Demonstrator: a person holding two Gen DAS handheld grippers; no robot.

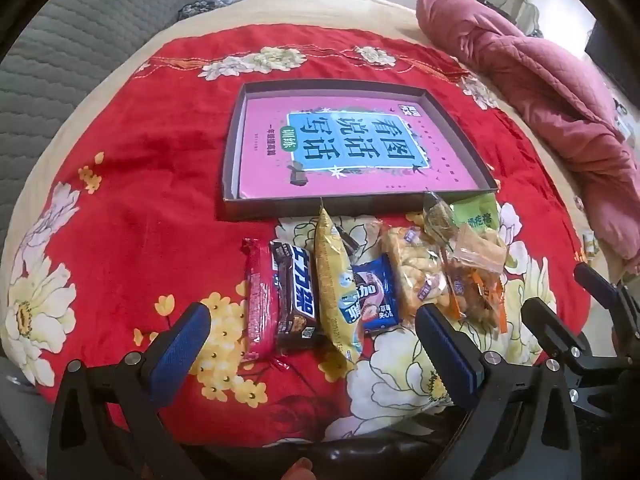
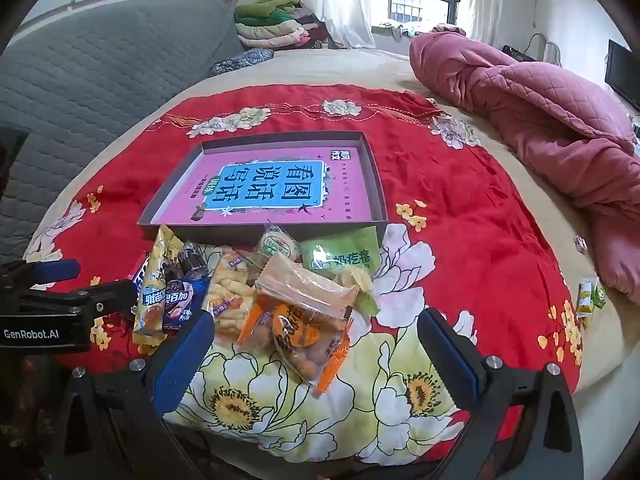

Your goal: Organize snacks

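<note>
Left gripper (image 1: 312, 344) is pitched steeply down above the snack packets (image 1: 372, 280), jaws fully apart and empty. Right gripper (image 2: 316, 348) is likewise angled, spread wide, gripping nothing.

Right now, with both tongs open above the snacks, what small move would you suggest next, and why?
Probably lower the right tongs onto the clear orange-trimmed pack and close. That pack lies nearest, directly between the open jaws, on top of the pile, while the tray beyond holds no snacks yet.

The pink book (image 2: 276, 184) in the tray reads "看图说话写话", upside down; the left gripper (image 2: 60, 280) body says "GenRobot.AI".
</note>
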